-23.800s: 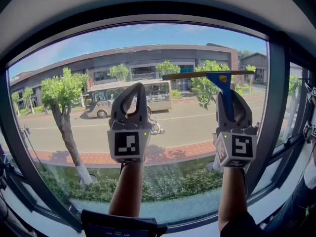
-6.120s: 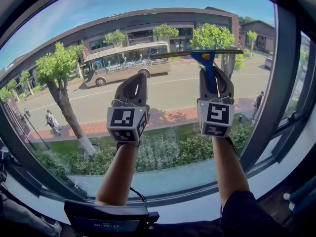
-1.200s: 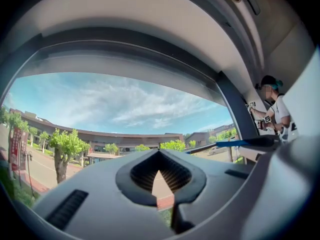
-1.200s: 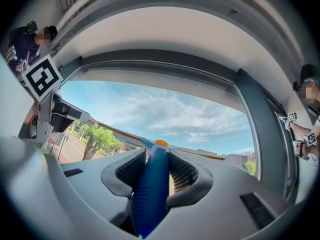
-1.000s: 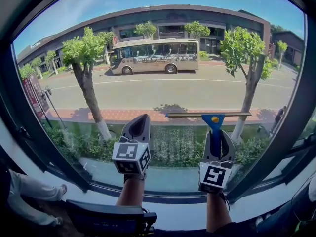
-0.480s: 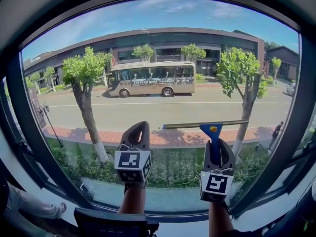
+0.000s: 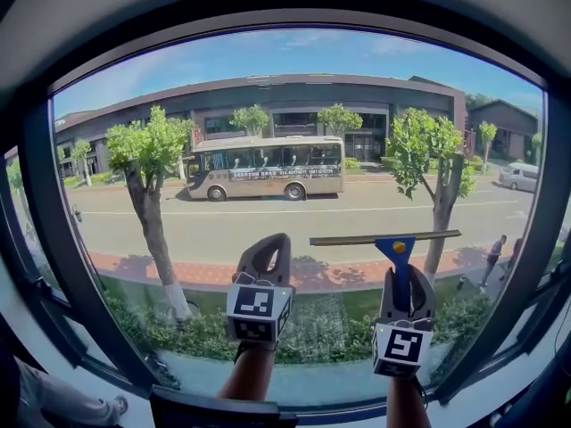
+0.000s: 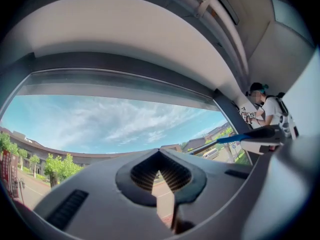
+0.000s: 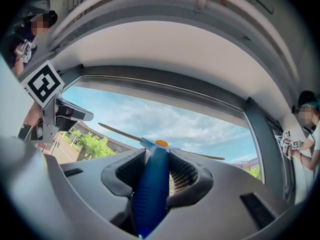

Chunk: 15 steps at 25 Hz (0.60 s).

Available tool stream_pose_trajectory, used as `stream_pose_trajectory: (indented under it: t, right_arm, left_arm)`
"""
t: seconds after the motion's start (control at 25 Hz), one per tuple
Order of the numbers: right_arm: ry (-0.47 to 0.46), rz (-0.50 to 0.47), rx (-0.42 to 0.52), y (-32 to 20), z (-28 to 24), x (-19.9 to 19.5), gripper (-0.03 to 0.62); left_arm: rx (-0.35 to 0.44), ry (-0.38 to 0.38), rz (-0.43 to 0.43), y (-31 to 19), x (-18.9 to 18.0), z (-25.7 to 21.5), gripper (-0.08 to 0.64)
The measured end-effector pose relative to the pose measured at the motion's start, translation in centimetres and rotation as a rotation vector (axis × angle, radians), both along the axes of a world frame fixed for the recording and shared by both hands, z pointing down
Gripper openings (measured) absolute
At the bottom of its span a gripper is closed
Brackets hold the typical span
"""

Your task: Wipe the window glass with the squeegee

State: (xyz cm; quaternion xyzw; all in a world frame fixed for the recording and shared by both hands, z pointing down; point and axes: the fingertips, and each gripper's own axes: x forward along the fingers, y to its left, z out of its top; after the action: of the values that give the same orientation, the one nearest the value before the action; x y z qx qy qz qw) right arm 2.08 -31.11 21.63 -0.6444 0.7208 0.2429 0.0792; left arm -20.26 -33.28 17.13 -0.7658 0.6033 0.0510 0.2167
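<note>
Pale window sill (image 7: 67, 368) beneath window glass (image 7: 268, 78), dark flat device (image 7: 214, 410) possibly resting on sill

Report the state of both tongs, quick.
Left tongs: closed, nothing between them.
Right tongs: closed on the squeegee handle.

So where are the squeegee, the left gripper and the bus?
squeegee (image 7: 357, 238), head view, on its blade bar
left gripper (image 7: 278, 239), head view, between its fingertips
bus (image 7: 265, 168), head view, on its side windows

Head view facing window glass (image 7: 294, 69); gripper views close, angled upward, seemingly sharing its top frame (image 8: 125, 81).
</note>
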Motion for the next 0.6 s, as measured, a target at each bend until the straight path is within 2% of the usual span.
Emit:
stream_pose_trajectory:
  t: [0.24, 0.48, 0.6]
  right_arm:
    - [0.012, 0.002, 0.078, 0.7, -4.6, -2.5, 0.143]
    - [-0.017, -0.01, 0.208, 0.5, -13.6, -3.6, 0.143]
    - [-0.037, -0.01, 0.259, 0.5, -17.6, -3.4, 0.143]
  left_arm:
    - [0.047, -0.016, 0.072, -0.2, -0.4, -2.5, 0.002]
    - [0.13, 0.026, 0.095, -0.8, -0.7, -8.5, 0.002]
    - [0.152, 0.022, 0.095, -1.1, -0.4, -10.7, 0.002]
